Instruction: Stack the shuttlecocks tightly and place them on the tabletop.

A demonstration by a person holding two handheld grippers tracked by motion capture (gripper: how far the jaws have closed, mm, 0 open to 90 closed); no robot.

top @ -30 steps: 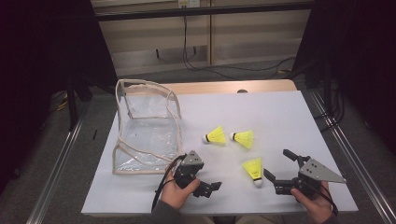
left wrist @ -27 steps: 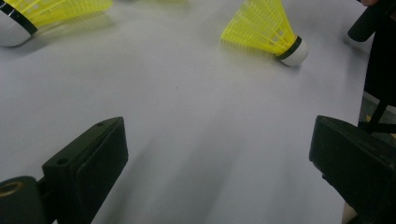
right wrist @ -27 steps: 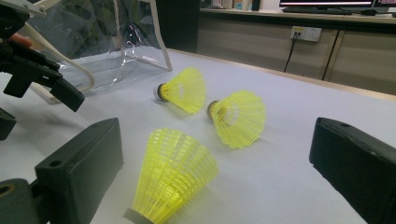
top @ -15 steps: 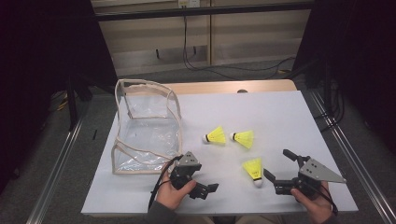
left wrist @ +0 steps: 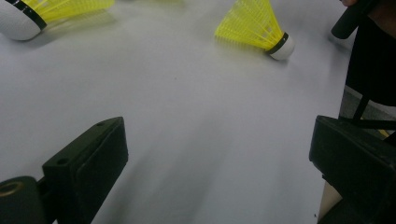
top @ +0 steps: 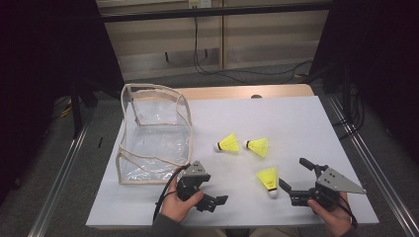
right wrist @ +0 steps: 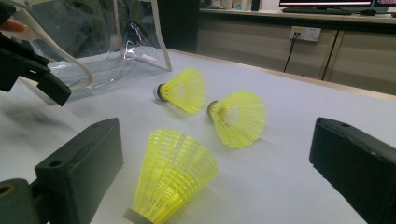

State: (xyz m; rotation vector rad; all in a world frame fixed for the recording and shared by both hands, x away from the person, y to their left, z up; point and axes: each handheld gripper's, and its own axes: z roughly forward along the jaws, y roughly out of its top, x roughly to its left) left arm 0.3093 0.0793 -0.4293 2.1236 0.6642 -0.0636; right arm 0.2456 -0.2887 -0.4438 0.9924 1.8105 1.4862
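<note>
Three yellow shuttlecocks lie on the white table. Two are side by side mid-table (top: pixel 228 143) (top: pixel 258 146), and the third (top: pixel 269 178) is nearer the front. My right gripper (top: pixel 294 174) is open, its jaws flanking that near shuttlecock (right wrist: pixel 173 177) without touching it. The other two (right wrist: pixel 182 91) (right wrist: pixel 238 119) lie beyond it. My left gripper (top: pixel 217 202) is open and empty, low over the table at the front, pointing right. Its view (left wrist: pixel 219 154) shows bare table between the jaws and the near shuttlecock (left wrist: pixel 257 25) farther off.
A clear plastic pouch (top: pixel 153 133) with beige trim stands open at the left of the table (top: pixel 296 118); it also appears in the right gripper view (right wrist: pixel 93 37). The table's front edge is just below both hands. Cables run along the floor behind.
My left gripper has slid slightly toward the front edge and to the left, still open. The right gripper and the shuttlecocks have not moved.
</note>
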